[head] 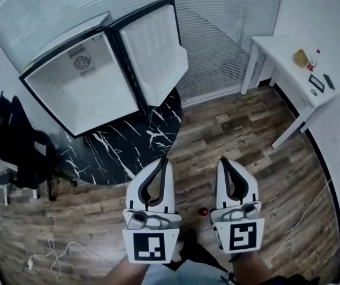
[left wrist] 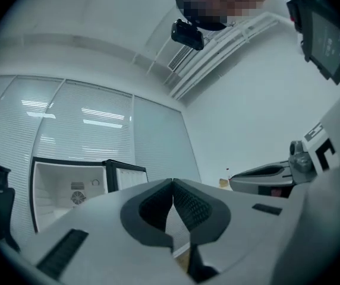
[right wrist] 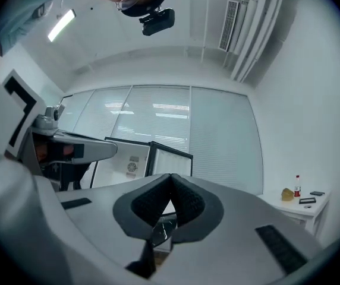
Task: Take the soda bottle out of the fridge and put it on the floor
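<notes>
The soda bottle (head: 203, 211) was on the wood floor (head: 247, 135), out of the fridge. From straight above it showed only as a small red and dark spot, low between my two grippers and touching neither. I could not make out more of it than that.

My left gripper (head: 161, 161) was closed with its ribbed pads tip to tip and nothing between them. My right gripper (head: 222, 160) was the same, jaws together and empty. Both were held side by side, pointing away from me toward the fridge, well above the floor.

The fridge (head: 75, 85) stood ahead on a round black marbled surface (head: 128, 141). Its door (head: 152, 52) was swung wide to the right. Its white inside was bare, with a small fan grille on the back wall.

To the left of it was a black chair (head: 21, 147), and a white cable (head: 51, 254) lay looped on the boards near it. Behind the fridge ran a glass wall with white blinds (head: 229, 34).

Off to the right, against the wall, stood a white table (head: 289, 70). On it were a small red-capped bottle (head: 316, 59), a yellowish lump (head: 301, 58) just beside it, and two dark flat things (head: 316, 83) nearer the table's front end.
</notes>
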Action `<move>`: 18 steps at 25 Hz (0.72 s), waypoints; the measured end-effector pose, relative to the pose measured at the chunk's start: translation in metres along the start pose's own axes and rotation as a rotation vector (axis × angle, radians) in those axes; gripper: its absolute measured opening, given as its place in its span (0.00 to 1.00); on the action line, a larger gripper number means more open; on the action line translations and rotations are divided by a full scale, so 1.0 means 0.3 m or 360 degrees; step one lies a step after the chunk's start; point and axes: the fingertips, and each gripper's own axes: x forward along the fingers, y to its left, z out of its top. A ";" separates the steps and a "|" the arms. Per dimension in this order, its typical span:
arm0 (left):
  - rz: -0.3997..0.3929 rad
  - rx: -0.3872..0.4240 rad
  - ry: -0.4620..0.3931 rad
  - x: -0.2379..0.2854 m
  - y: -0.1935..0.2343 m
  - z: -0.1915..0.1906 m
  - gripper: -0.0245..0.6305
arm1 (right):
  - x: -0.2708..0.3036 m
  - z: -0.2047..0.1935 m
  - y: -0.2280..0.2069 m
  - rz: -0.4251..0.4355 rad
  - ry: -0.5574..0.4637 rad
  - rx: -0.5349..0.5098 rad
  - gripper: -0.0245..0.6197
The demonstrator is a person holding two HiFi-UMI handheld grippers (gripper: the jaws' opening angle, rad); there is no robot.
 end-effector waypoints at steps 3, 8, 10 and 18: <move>0.0094 0.0011 -0.0019 -0.050 0.050 0.079 0.06 | 0.009 0.096 0.043 0.0064 -0.0054 -0.0031 0.06; 0.0149 0.0022 -0.0033 -0.100 0.100 0.150 0.06 | 0.014 0.169 0.130 0.0160 -0.0064 -0.0060 0.06; 0.0180 0.0013 -0.0047 -0.119 0.122 0.161 0.06 | 0.030 0.210 0.154 0.0173 -0.0132 -0.0083 0.06; 0.0257 0.0058 -0.0064 -0.179 0.168 0.184 0.06 | 0.053 0.247 0.236 0.0285 -0.0158 -0.0105 0.05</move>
